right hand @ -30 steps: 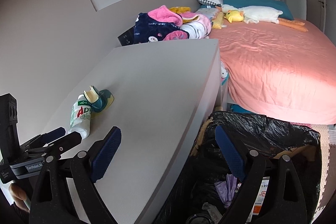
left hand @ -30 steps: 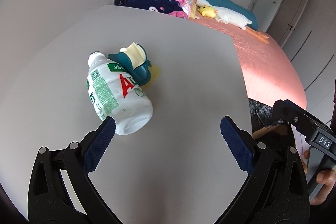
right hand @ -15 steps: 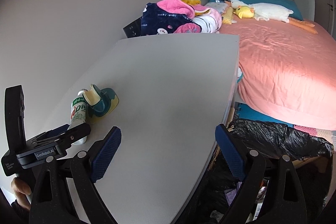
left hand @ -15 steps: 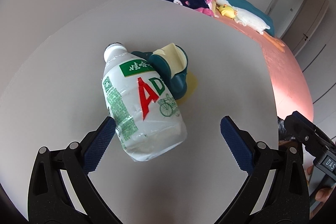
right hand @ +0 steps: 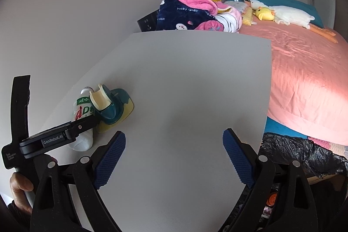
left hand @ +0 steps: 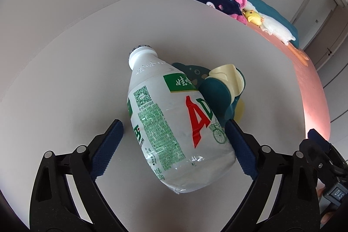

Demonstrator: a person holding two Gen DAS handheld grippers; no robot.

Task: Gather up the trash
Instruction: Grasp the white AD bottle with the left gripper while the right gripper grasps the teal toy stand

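White plastic bottle (left hand: 174, 121) lies on its side on the worktop (left hand: 87, 71), so I'm closing my left hand-held gripper (left hand: 174, 145) around it, pads not yet pressing, right hand-held gripper (right hand: 174, 158) spread empty.

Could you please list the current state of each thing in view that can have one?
White drink bottle: lying on its side on the table, cap on, between the left gripper's fingers.
Left gripper: jaws closing around the bottle, not yet clamped.
Right gripper: open, empty, above bare table.
Teal and cream holder: resting against the bottle.
Black bin bag: open beside the table.
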